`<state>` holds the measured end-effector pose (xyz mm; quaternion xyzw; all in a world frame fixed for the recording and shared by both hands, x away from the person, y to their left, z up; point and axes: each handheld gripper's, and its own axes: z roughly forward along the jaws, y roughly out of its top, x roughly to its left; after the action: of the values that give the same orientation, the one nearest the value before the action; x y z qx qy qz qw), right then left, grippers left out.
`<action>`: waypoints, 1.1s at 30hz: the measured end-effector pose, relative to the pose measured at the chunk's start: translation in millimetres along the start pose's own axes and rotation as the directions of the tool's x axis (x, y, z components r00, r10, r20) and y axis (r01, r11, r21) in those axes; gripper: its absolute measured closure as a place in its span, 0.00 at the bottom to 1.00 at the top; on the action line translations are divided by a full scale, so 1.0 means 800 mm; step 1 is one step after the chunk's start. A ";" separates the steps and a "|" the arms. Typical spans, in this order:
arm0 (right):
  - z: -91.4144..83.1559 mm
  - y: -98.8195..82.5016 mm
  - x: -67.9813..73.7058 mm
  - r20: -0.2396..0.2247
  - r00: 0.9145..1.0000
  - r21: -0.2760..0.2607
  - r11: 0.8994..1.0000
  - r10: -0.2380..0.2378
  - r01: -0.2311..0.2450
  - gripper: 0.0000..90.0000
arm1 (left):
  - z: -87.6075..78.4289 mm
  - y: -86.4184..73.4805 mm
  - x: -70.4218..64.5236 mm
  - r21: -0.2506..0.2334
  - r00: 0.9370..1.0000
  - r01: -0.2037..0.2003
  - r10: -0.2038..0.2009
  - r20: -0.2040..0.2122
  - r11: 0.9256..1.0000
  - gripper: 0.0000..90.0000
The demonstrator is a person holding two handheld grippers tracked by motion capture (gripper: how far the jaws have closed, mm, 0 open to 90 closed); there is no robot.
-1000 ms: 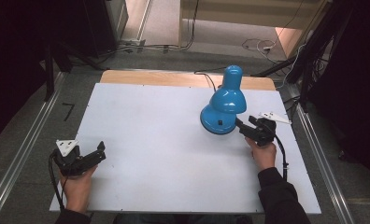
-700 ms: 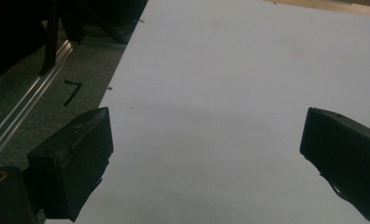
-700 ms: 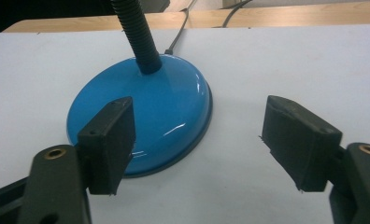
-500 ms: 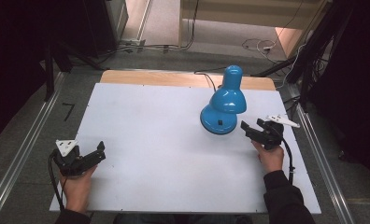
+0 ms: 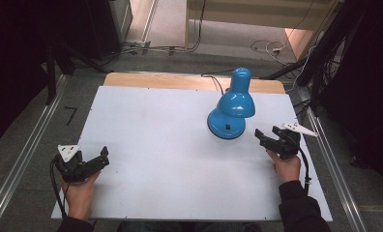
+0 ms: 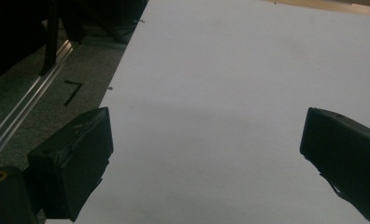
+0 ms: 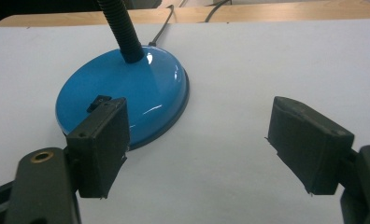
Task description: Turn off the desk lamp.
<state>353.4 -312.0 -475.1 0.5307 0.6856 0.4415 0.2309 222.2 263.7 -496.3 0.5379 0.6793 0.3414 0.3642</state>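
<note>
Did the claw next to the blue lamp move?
Yes. The right claw backed away from the blue lamp, sliding toward the table's right edge.

High view: fixed camera above the near edge, looking forward and down over the whole white table [image 5: 170, 145]. Left gripper view: low and close, facing along the bare tabletop toward its left edge. Right gripper view: low and near the blue lamp [image 7: 127, 93], a region shared with the high view.
</note>
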 end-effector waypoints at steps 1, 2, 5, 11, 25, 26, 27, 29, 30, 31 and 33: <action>-0.001 0.000 0.000 0.003 1.000 -0.003 1.000 -0.002 0.002 0.22 | 0.000 0.000 0.000 0.000 1.000 0.000 0.000 0.001 1.000 0.04; -0.003 -0.001 -0.001 0.001 1.000 -0.007 1.000 -0.001 0.001 0.22 | 0.000 0.000 0.000 0.000 1.000 0.000 0.000 0.001 1.000 0.04; -0.010 -0.002 -0.003 0.003 1.000 -0.013 1.000 0.003 -0.003 0.22 | 0.000 0.000 0.000 0.000 1.000 0.001 -0.001 -0.001 1.000 0.04; -0.020 -0.006 -0.009 0.008 1.000 -0.018 1.000 0.003 -0.003 0.22 | 0.000 0.000 0.001 -0.003 1.000 0.004 -0.004 0.000 1.000 0.04; -0.042 -0.015 -0.023 0.026 1.000 -0.027 0.999 0.018 -0.017 0.21 | 0.000 0.000 0.000 0.000 1.000 0.001 -0.001 -0.003 1.000 0.04; -0.044 -0.016 -0.024 0.026 1.000 -0.026 1.000 0.018 -0.017 0.21 | 0.000 0.000 0.000 0.000 1.000 0.001 -0.001 -0.002 1.000 0.04; -0.045 -0.016 -0.024 0.028 0.999 -0.026 0.999 0.019 -0.018 0.21 | 0.000 0.000 0.001 -0.001 1.000 0.001 -0.001 -0.001 1.000 0.04; -0.047 -0.017 -0.025 0.029 0.999 -0.028 0.999 0.020 -0.020 0.21 | 0.000 0.000 0.001 -0.004 1.000 0.003 -0.003 -0.001 1.000 0.04; -0.049 -0.018 -0.026 0.030 0.999 -0.029 0.999 0.019 -0.018 0.21 | 0.000 0.000 0.001 -0.004 1.000 0.004 -0.004 -0.001 1.000 0.04; -0.051 -0.019 -0.027 0.030 0.999 -0.027 0.999 0.024 -0.023 0.21 | 0.000 0.000 0.001 -0.004 1.000 0.004 -0.004 -0.001 1.000 0.04; -0.054 -0.020 -0.028 0.032 0.999 -0.030 0.999 0.022 -0.022 0.21 | -0.001 0.000 0.001 -0.003 1.000 0.001 -0.001 -0.001 1.000 0.04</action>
<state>318.5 -349.5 -470.6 0.5418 0.6694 0.4454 0.2447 221.7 264.3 -496.0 0.5367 0.6795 0.3425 0.3647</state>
